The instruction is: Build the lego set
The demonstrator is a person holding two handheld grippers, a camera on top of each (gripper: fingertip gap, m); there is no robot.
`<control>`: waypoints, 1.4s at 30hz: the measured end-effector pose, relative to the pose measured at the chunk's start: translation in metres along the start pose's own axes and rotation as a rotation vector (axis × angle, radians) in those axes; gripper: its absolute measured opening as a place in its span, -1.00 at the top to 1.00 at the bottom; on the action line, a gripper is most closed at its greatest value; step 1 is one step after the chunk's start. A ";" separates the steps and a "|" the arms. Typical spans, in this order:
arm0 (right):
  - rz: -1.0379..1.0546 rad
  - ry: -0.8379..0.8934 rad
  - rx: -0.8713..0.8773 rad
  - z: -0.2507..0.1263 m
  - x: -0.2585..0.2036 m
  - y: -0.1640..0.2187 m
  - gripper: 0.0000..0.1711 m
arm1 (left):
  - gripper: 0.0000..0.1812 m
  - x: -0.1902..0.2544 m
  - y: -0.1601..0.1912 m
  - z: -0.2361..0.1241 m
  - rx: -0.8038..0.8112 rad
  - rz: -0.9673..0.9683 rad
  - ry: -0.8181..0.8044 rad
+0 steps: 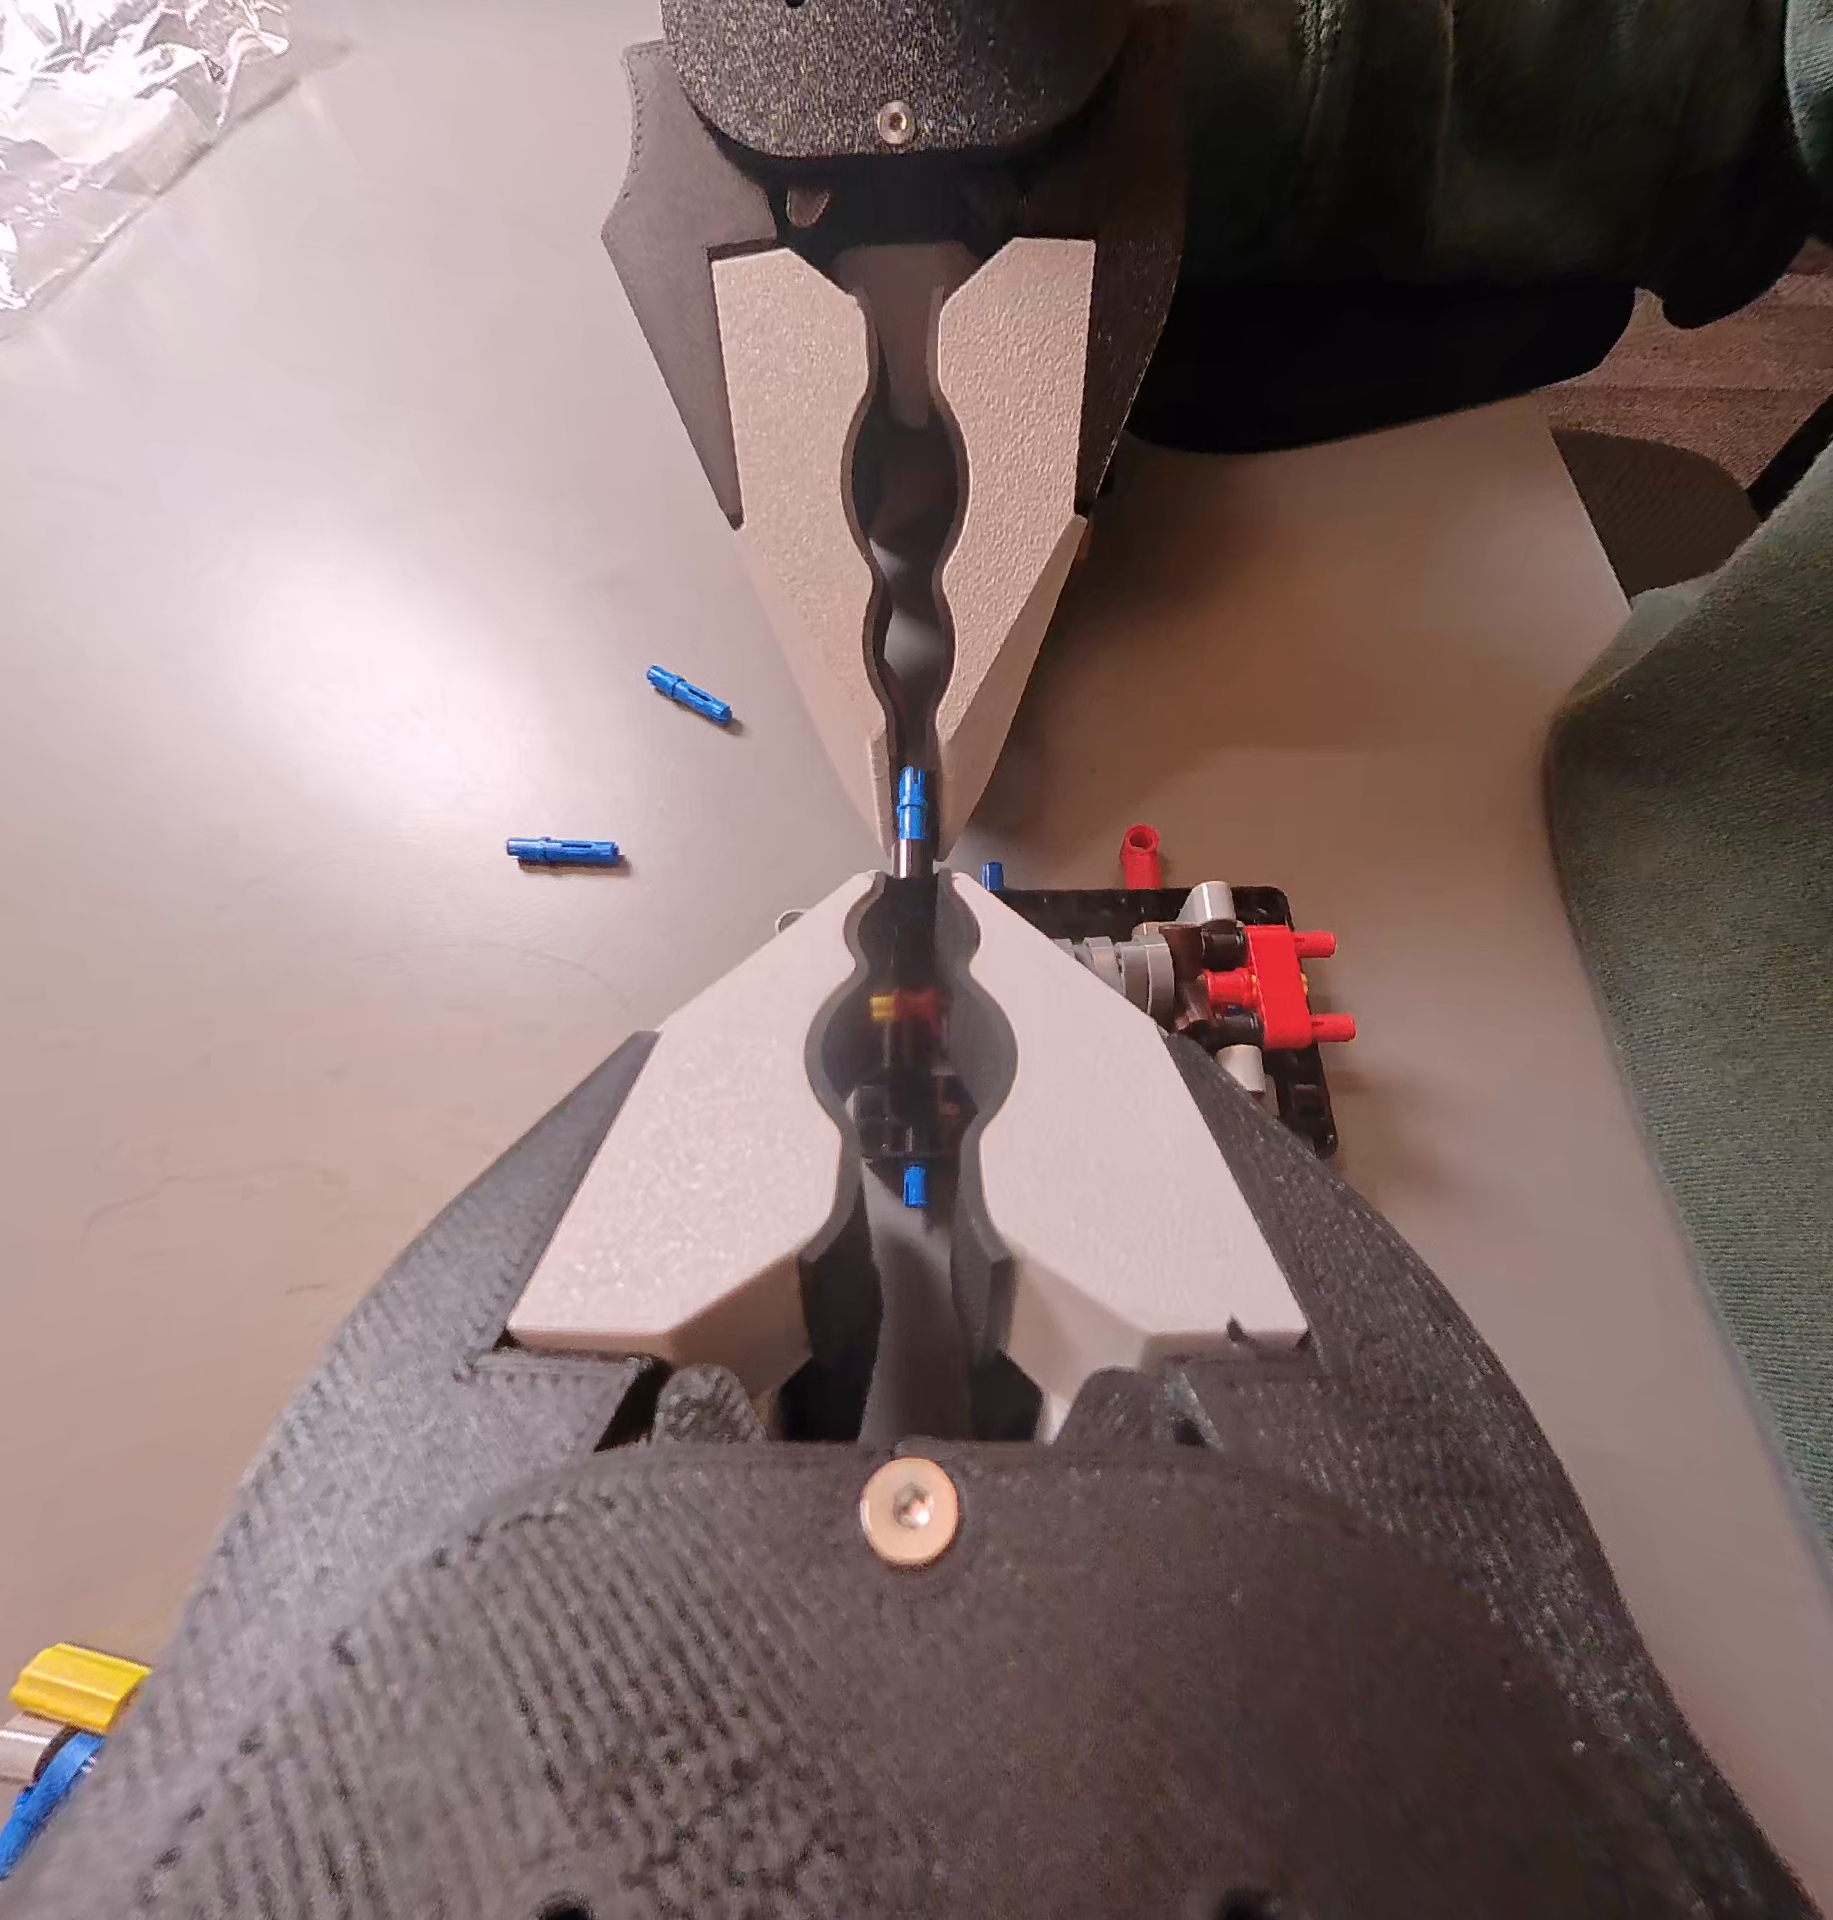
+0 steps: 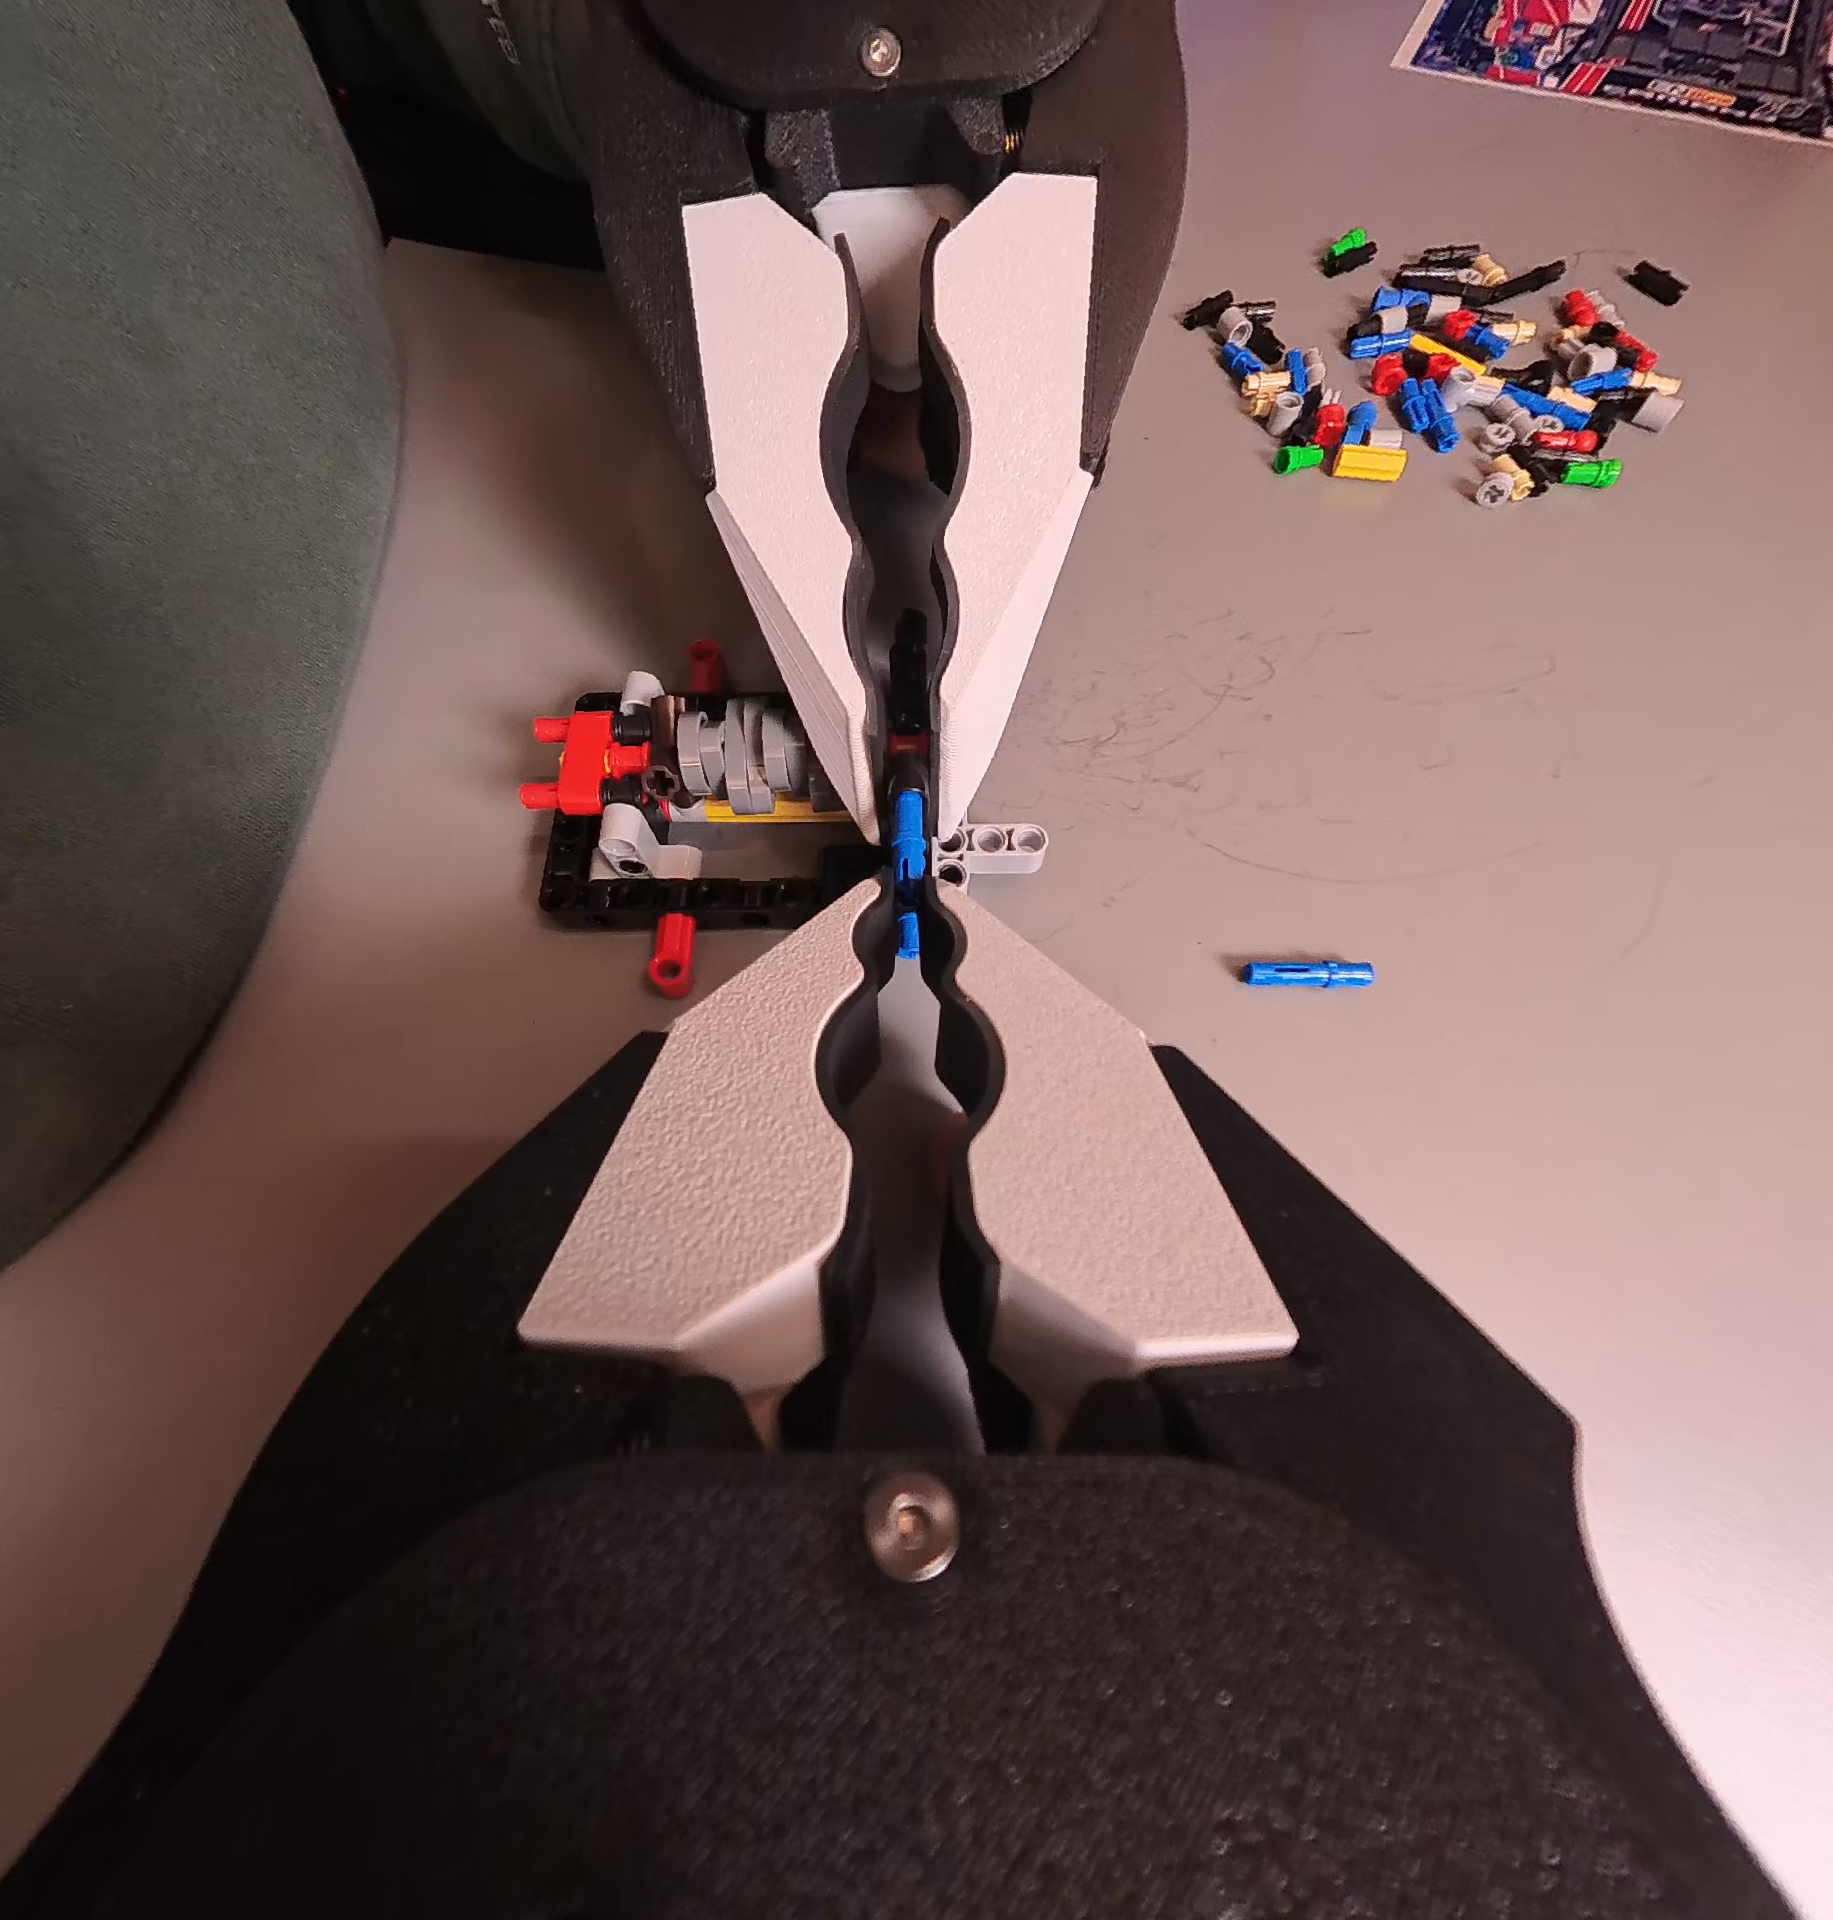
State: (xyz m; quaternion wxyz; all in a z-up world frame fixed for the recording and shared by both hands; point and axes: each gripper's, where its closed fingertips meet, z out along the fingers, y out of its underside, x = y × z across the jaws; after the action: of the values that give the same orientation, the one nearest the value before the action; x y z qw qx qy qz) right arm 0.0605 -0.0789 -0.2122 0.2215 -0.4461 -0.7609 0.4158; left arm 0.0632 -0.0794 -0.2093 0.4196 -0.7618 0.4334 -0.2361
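Observation:
My two grippers meet tip to tip above the table. My left gripper (image 1: 910, 885) is shut on a small black sub-assembly (image 1: 904, 1055) with red and yellow bits and a blue pin end at its rear. My right gripper (image 2: 907, 885) is shut on a blue pin (image 2: 907, 831). The pin's far end meets the tip of the black sub-assembly (image 2: 907, 675). In the left wrist view the right gripper (image 1: 912, 831) comes down from the top with the blue pin (image 1: 910, 816). The larger build (image 2: 683, 800), a black frame with grey gears and a red connector, lies on the table beside the grippers.
Two loose blue pins (image 1: 688, 694) (image 1: 564, 850) lie on the table. A pile of small mixed parts (image 2: 1452, 374) and a printed booklet (image 2: 1639, 52) lie farther off, a plastic bag (image 1: 60, 125) at a corner. A person's green sleeve (image 2: 112, 623) borders the table edge. Only a small space, under 4 cm, lies between the two pairs of fingers.

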 end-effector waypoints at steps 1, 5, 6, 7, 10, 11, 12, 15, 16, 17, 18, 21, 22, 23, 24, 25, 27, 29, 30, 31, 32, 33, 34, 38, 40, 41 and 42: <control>0.000 -0.001 0.000 0.000 0.000 0.000 0.98 | 0.93 0.000 0.000 0.000 0.001 -0.001 0.001; 0.000 -0.002 0.000 0.000 0.000 0.000 0.98 | 0.93 0.000 0.000 0.000 0.001 -0.001 0.000; 0.000 -0.003 0.000 0.000 0.000 0.000 0.98 | 0.93 0.001 0.000 0.000 0.000 0.000 0.000; -0.001 -0.003 0.000 0.000 -0.001 0.000 0.97 | 0.93 0.001 0.000 0.000 0.000 0.001 -0.001; -0.001 -0.004 0.000 0.000 -0.001 0.000 0.97 | 0.93 0.001 0.000 0.000 0.001 0.000 0.000; -0.001 -0.004 0.000 0.000 -0.001 0.000 0.97 | 0.93 0.001 0.000 0.000 0.001 0.000 0.000; -0.001 -0.004 0.000 0.000 -0.001 0.000 0.97 | 0.93 0.001 0.000 0.000 0.001 0.000 0.000; 0.000 -0.005 0.000 0.000 -0.001 0.000 0.97 | 0.93 0.001 0.000 0.000 0.001 0.001 0.000; 0.000 -0.005 0.000 0.000 -0.001 0.000 0.97 | 0.93 0.001 0.000 0.000 0.001 0.001 0.000; 0.000 -0.005 0.000 0.000 -0.001 0.000 0.97 | 0.93 0.001 0.000 0.000 0.002 0.000 0.000; 0.000 -0.005 0.000 0.000 -0.001 0.000 0.97 | 0.93 0.001 0.000 0.000 0.002 0.000 0.000; 0.001 -0.006 0.000 0.000 -0.001 0.000 0.98 | 0.93 0.001 0.000 0.000 0.001 0.000 0.000; 0.002 -0.006 0.000 0.000 -0.001 0.000 0.97 | 0.93 0.001 0.000 0.000 0.002 0.000 0.001; 0.002 -0.006 0.000 0.000 -0.001 0.000 0.97 | 0.93 0.001 0.000 0.000 0.002 0.000 0.001; 0.002 -0.006 0.000 0.000 -0.001 0.000 0.97 | 0.93 0.001 0.000 0.000 0.002 0.000 0.001; 0.001 -0.007 0.000 0.000 -0.001 0.000 0.98 | 0.93 0.001 0.000 0.000 0.002 0.000 0.001; 0.001 -0.007 0.000 0.000 -0.001 0.000 0.98 | 0.93 0.001 0.000 0.000 0.003 -0.002 0.002; 0.002 -0.007 0.000 0.000 -0.001 0.000 0.98 | 0.93 0.002 0.000 0.000 0.004 -0.004 0.005; 0.001 -0.006 0.001 0.000 -0.001 0.000 0.97 | 0.93 0.001 0.000 0.000 0.004 -0.006 0.007; 0.000 -0.003 0.002 0.000 -0.001 0.000 0.98 | 0.93 0.001 0.000 0.000 0.006 -0.009 0.009; -0.002 0.002 0.004 0.001 0.000 0.000 0.97 | 0.93 0.001 0.000 -0.001 0.008 -0.012 0.011; -0.004 0.004 0.004 0.001 0.000 0.000 0.97 | 0.93 0.001 0.000 0.000 0.008 -0.014 0.013; -0.005 0.006 0.004 0.001 0.000 0.000 0.97 | 0.93 0.001 0.000 0.000 0.009 -0.013 0.012; -0.012 0.021 0.005 0.001 0.001 -0.001 0.97 | 0.92 0.001 -0.001 -0.001 0.015 -0.014 0.011; -0.009 0.017 0.014 0.000 0.001 -0.002 0.80 | 0.61 0.002 -0.004 -0.004 0.039 -0.027 0.033; -0.003 0.014 0.016 -0.002 0.001 -0.002 0.75 | 0.55 0.002 -0.006 -0.008 0.056 -0.034 0.044; 0.000 0.014 0.013 -0.003 0.002 -0.001 0.71 | 0.51 0.001 -0.008 -0.012 0.069 -0.035 0.048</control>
State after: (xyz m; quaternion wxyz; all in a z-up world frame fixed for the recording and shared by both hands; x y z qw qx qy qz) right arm 0.0617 -0.0761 -0.2099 0.2298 -0.4476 -0.7566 0.4177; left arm 0.0588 -0.0835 -0.1957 0.4307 -0.7485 0.4216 -0.2766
